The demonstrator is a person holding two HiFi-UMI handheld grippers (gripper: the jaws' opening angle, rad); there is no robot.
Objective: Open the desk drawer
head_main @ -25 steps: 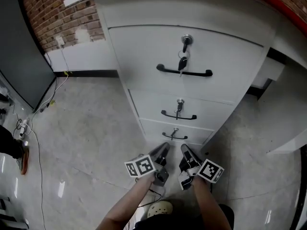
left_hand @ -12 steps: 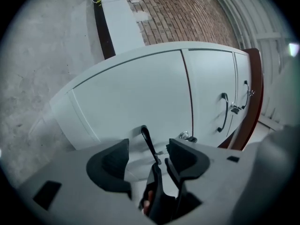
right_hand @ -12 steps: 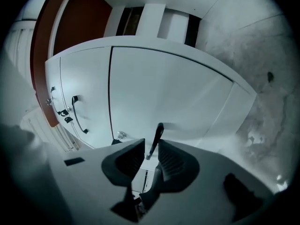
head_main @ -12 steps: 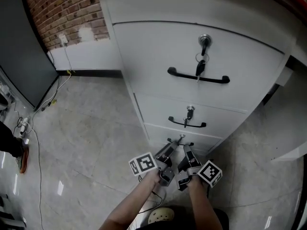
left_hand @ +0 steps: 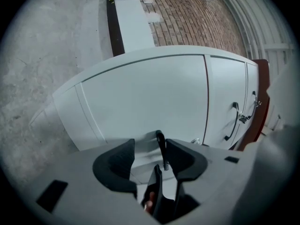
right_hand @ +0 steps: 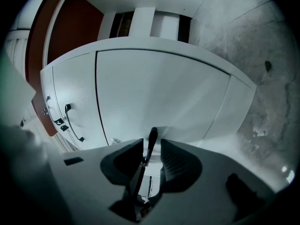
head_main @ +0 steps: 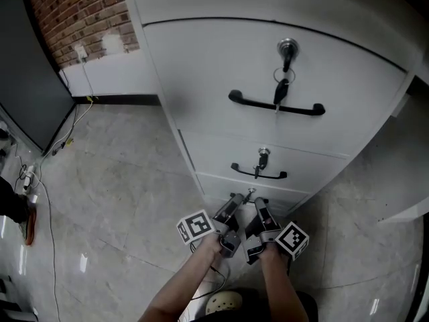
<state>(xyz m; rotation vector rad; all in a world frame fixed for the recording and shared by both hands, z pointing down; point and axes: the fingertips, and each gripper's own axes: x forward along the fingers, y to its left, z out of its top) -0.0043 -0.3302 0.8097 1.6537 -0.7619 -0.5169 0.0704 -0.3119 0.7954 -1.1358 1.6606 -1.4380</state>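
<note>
We have both grippers at the bottom drawer point(left_hand: 140, 97), lowest of three, at six o'clock on the cabinet point(head_main: 201, 79). The drawer is shut. Its black handle point(left_hand: 161, 146) stands between the wide, closing jaws of the left gripper point(head_main: 234, 201), close to the three o'clock pad. The right gripper point(head_main: 259, 205) straddles the handle too, with its jaws opening and neither pad pressing.

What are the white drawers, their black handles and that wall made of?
The white drawers look like painted metal: smooth, softly shiny. The black handles are likely coated metal, maybe plastic: thin dark bars. The wall is red brick, with mortar lines.
</note>
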